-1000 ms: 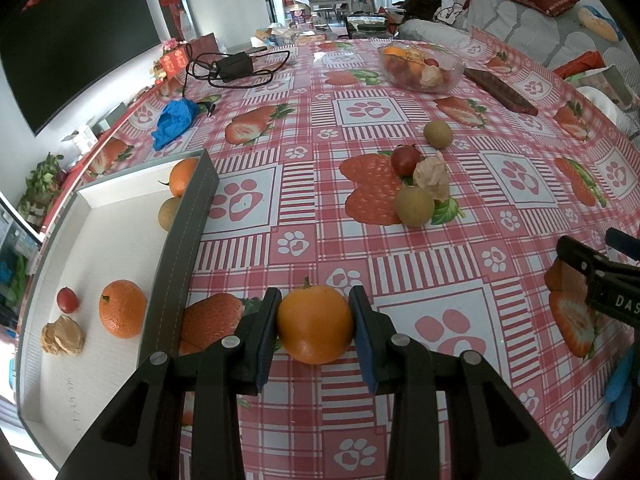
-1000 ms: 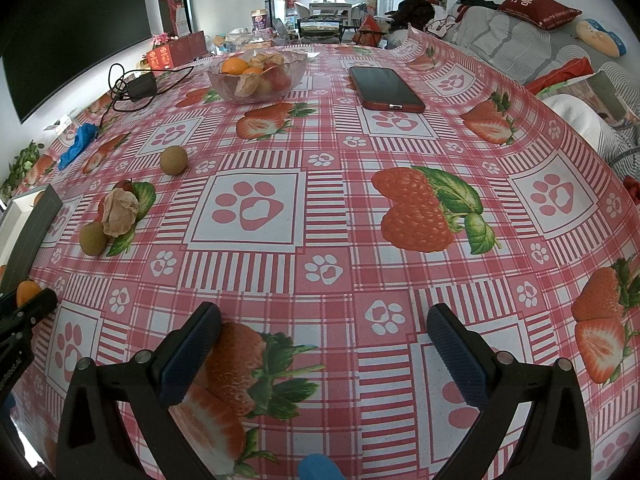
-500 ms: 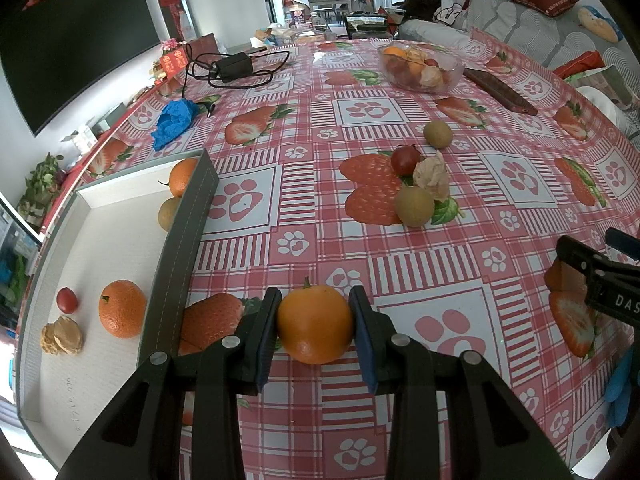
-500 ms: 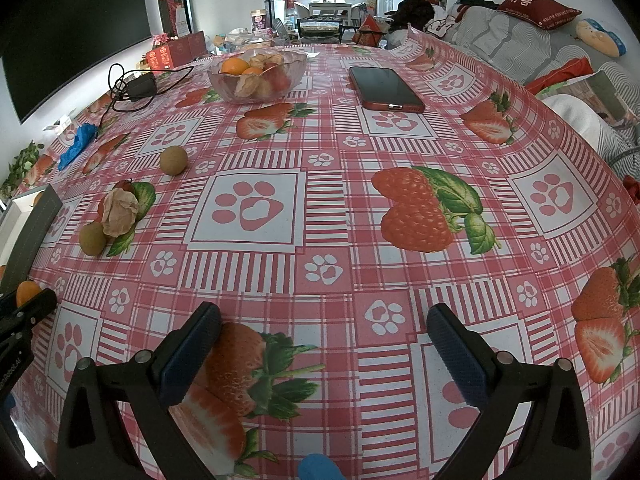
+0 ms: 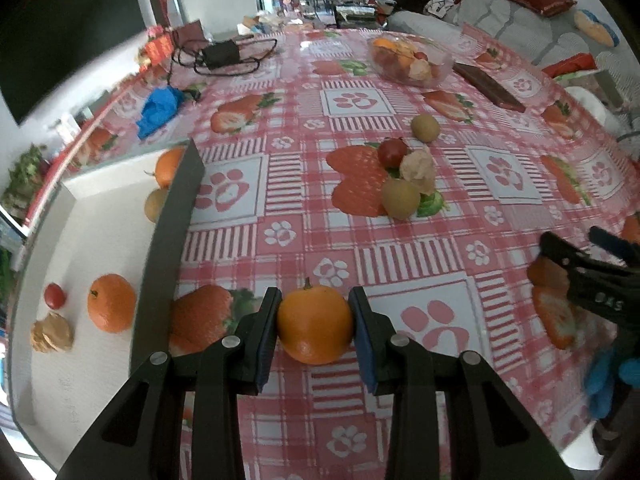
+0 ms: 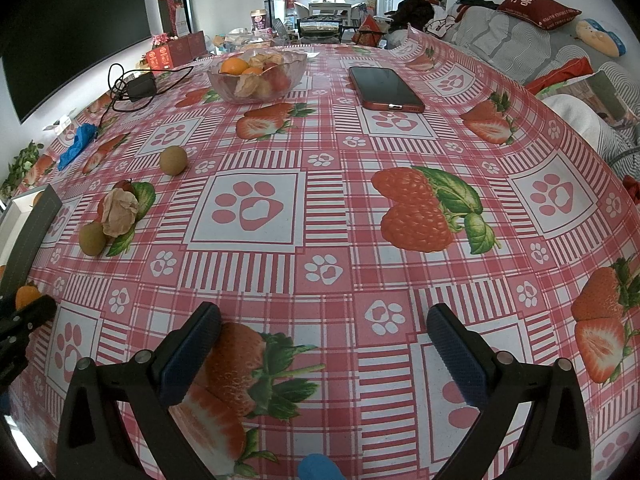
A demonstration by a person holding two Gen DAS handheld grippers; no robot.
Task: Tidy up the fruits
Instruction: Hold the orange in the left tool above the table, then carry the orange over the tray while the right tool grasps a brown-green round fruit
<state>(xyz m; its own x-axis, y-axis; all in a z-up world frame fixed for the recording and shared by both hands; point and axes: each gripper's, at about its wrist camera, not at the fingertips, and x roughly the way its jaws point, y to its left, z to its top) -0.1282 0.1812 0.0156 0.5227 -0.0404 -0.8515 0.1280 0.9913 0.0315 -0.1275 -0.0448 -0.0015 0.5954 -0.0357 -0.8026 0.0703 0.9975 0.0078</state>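
The left hand-held gripper (image 5: 314,320) is clenched on an orange (image 5: 314,325) just above the surface (image 5: 400,264) — the tray (image 5: 164,248) lies just to its left, so it is the nearer, while the right hand-held gripper (image 6: 324,344) hangs released, well apart.

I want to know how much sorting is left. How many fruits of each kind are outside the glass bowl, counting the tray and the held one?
Oranges: 3, one in the left gripper, two in the tray
Small red fruits: 2
Papery-husked fruits: 2
Brown-green round fruits: 3
Total: 10
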